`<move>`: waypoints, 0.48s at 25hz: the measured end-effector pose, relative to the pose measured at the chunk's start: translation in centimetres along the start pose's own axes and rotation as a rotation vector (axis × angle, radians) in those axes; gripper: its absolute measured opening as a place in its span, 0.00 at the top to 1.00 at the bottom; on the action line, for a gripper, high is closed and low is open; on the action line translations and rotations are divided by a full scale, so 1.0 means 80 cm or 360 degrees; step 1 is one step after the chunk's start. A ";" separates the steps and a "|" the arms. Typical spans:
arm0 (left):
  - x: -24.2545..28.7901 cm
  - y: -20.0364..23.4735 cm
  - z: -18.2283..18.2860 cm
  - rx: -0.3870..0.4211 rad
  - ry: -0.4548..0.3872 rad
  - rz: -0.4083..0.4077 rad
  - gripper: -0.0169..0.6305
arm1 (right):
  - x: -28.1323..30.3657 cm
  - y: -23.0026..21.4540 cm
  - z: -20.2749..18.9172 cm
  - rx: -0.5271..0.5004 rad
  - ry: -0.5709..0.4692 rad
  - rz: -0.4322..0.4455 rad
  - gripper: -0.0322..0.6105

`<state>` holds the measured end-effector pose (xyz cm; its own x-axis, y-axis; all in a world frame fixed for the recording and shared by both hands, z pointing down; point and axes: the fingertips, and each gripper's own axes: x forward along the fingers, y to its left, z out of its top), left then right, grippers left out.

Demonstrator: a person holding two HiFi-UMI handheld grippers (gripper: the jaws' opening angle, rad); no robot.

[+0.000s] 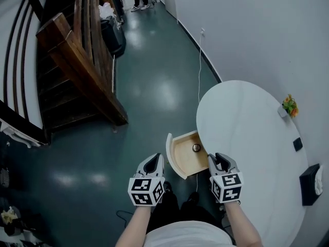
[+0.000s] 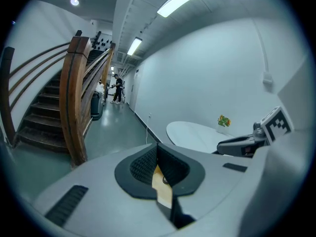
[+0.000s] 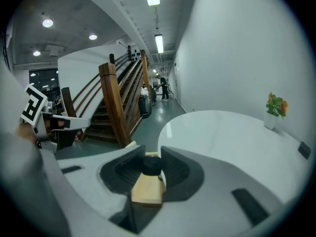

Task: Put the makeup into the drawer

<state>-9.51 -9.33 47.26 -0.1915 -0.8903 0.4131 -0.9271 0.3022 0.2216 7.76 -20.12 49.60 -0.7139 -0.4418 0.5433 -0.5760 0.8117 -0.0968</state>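
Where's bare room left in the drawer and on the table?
Drawer: bare wood left of and nearer than the small round pot at its right. Table: bare across the middle; crowded along the right rim, with plant and black boxes.

Both forearms (image 1: 138, 224) reach fwd side by side, grippers angled down. L gripper (image 1: 156, 158): jaws together at tips, nothing btwn. R gripper (image 1: 216, 158): jaws partway apart, pads pressed on small black round cap (image 3: 152, 166).
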 end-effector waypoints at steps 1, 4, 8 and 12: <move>0.002 0.007 0.002 -0.0003 0.0001 -0.0003 0.97 | 0.006 0.007 0.003 0.0004 0.0000 0.0000 0.79; 0.006 0.030 0.009 -0.0018 -0.0001 -0.0011 0.97 | 0.023 0.027 0.011 0.0004 0.0005 0.0004 0.79; 0.010 0.063 0.014 -0.0040 0.0006 -0.0015 0.97 | 0.052 0.054 0.015 0.0007 0.0037 0.0027 0.79; 0.012 0.096 0.014 -0.0062 0.0021 -0.0015 0.97 | 0.081 0.075 0.009 0.0010 0.0095 0.0030 0.79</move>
<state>-17.19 -8.25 48.40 -0.1781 -0.8887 0.4225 -0.9156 0.3070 0.2597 -0.59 -18.33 51.96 -0.6997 -0.4025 0.5902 -0.5652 0.8172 -0.1128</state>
